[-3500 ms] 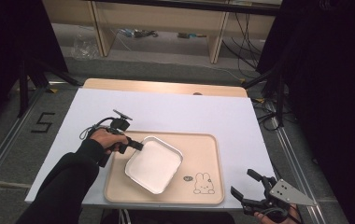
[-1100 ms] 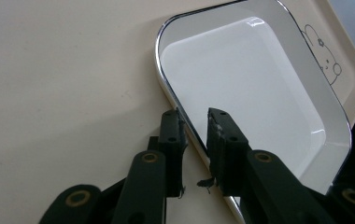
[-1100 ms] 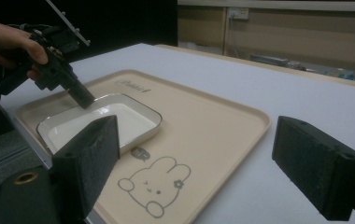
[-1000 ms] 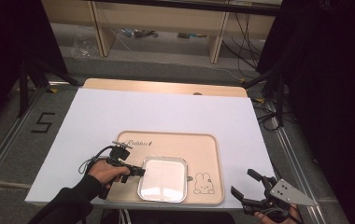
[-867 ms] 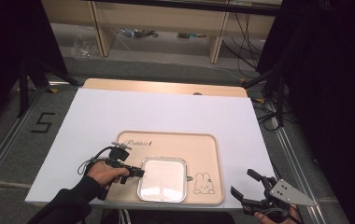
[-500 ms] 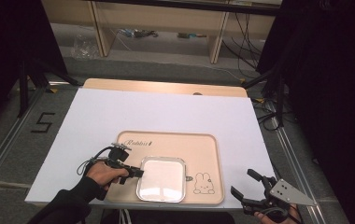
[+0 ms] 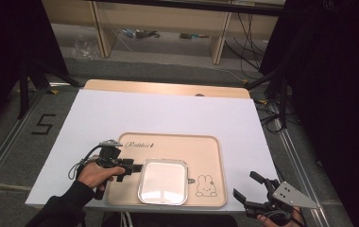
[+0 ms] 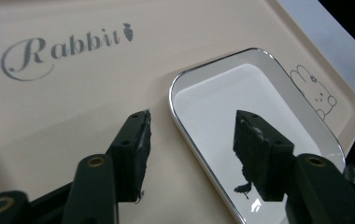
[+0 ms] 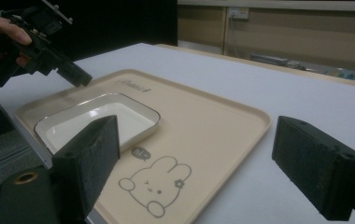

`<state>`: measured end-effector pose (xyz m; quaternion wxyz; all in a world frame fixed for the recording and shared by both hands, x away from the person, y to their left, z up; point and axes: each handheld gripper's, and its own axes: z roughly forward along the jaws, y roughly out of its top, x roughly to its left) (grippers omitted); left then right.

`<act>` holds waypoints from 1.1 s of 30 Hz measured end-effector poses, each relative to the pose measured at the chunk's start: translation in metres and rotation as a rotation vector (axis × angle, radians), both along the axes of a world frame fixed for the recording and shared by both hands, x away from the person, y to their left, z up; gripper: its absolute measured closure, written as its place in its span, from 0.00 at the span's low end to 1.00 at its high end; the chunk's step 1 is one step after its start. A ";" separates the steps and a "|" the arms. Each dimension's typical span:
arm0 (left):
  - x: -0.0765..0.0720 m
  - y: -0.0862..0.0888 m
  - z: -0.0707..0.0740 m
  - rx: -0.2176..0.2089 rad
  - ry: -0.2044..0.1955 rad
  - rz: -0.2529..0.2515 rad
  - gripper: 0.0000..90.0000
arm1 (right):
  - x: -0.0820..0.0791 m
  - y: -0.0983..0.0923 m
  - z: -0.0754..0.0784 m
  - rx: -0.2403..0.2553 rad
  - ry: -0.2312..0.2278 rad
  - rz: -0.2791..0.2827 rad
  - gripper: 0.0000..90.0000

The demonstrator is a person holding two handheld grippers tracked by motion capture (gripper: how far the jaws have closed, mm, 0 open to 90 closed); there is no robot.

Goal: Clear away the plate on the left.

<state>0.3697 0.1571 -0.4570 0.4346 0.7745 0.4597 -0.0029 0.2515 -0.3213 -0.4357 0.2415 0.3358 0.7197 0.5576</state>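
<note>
Dish [image 7: 162, 181] on tray's [image 7: 206, 151] near-left corner

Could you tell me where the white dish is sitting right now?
In the high view, the white dish sits on the beige tray, near its front-left corner, just left of the rabbit drawing.

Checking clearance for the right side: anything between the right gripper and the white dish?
Only tray surface with the printed rabbit; no loose items. The high view shows it between the right gripper and white dish.

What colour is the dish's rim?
Silver, around a white dish, clearest in the left gripper view.
</note>
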 end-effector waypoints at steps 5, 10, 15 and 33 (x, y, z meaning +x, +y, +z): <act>-0.004 0.002 0.009 -0.029 -0.040 0.007 0.49 | -0.003 0.002 0.000 0.017 0.040 -0.006 0.18; -0.008 0.000 0.016 -0.042 -0.103 0.030 0.43 | -0.003 0.001 0.000 0.021 0.046 -0.004 0.18; -0.011 0.003 0.020 -0.053 -0.150 0.058 0.36 | -0.001 0.000 0.000 0.008 0.011 -0.002 0.18; -0.032 0.016 0.031 -0.127 -0.297 0.095 0.25 | -0.001 0.001 0.000 0.013 0.014 -0.004 0.17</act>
